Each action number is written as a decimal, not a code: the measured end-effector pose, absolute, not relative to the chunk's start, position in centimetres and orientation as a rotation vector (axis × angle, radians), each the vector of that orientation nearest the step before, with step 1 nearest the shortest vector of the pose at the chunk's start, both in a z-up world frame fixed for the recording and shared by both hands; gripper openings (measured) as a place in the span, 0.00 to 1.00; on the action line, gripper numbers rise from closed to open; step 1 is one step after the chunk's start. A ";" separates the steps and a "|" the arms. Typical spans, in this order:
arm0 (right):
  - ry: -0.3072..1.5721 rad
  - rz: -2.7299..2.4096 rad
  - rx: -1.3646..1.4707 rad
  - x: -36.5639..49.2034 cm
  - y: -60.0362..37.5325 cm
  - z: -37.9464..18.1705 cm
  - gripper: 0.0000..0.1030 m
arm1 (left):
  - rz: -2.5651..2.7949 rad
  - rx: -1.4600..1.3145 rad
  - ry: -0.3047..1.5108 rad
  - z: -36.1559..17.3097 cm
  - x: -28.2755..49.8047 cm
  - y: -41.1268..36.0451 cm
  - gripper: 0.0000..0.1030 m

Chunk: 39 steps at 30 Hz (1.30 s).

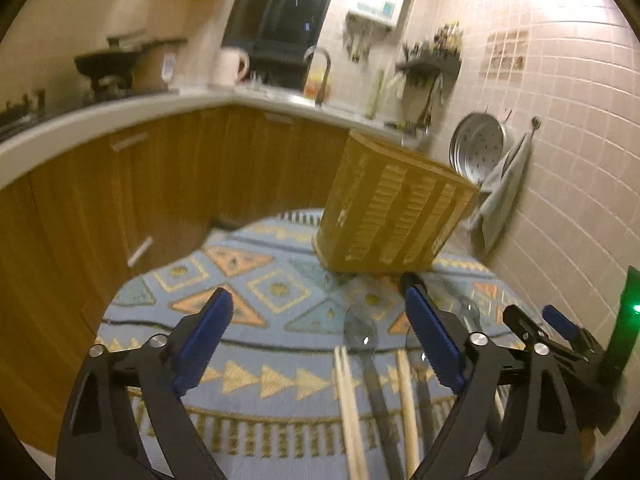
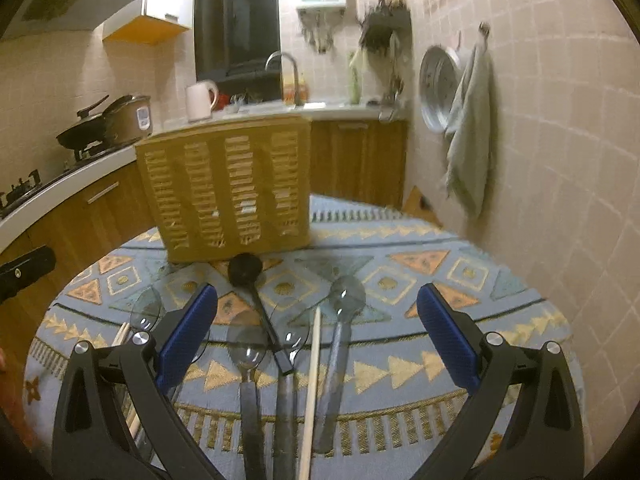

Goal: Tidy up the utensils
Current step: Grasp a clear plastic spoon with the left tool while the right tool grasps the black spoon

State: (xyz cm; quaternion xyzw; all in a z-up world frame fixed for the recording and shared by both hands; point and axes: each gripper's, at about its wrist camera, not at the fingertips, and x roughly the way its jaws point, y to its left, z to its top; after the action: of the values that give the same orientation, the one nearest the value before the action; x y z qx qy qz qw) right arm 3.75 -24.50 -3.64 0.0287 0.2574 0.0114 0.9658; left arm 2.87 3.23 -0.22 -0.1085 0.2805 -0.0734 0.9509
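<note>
A tan slotted utensil basket [image 2: 228, 188] [image 1: 396, 208] stands at the far side of the round table with the blue patterned cloth [image 2: 404, 364]. In front of it lie several clear spoons [image 2: 346, 292], a black ladle [image 2: 245, 266] and a wooden chopstick [image 2: 314, 380]. My right gripper [image 2: 316, 292] hovers open above them, gripping nothing. My left gripper [image 1: 316, 288] is open too, over a clear spoon [image 1: 360, 328] and a pair of chopsticks [image 1: 348, 400], with its pads off them. The right gripper [image 1: 536, 316] shows at the right edge of the left wrist view.
A tiled wall [image 2: 560, 160] close on the right carries a hanging steamer tray [image 2: 438, 88] and a grey towel [image 2: 470, 136]. Wooden cabinets and a white counter [image 1: 100, 120] curve round the left and back, with a stove, pans, a kettle [image 2: 200, 100] and a sink tap.
</note>
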 end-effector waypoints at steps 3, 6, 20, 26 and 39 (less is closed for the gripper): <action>0.537 0.034 0.027 4.2 -24.2 -3.8 0.93 | -0.199 -0.207 0.688 -1.2 4.1 3.7 0.72; 0.608 0.067 0.028 5.5 -23.5 -4.1 0.90 | -0.246 -0.197 0.789 -2.4 5.4 3.4 0.66; 1.055 0.350 -0.026 16.3 -21.6 -5.0 0.42 | -0.314 -0.010 1.064 -5.8 9.9 -3.0 0.46; 1.141 0.394 -0.041 18.0 -19.5 -6.5 0.29 | -0.296 0.053 1.104 -6.1 10.3 -4.2 0.42; 1.197 0.383 -0.186 18.1 -15.8 -7.7 0.05 | -0.285 0.152 1.155 -5.4 11.3 -6.5 0.30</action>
State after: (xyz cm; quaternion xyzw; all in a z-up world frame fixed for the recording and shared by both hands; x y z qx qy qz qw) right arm 18.08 -15.77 -7.67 -0.0868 0.5591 0.1790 0.8048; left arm 11.25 -6.47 -5.40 0.0716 0.5435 -0.1339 0.8256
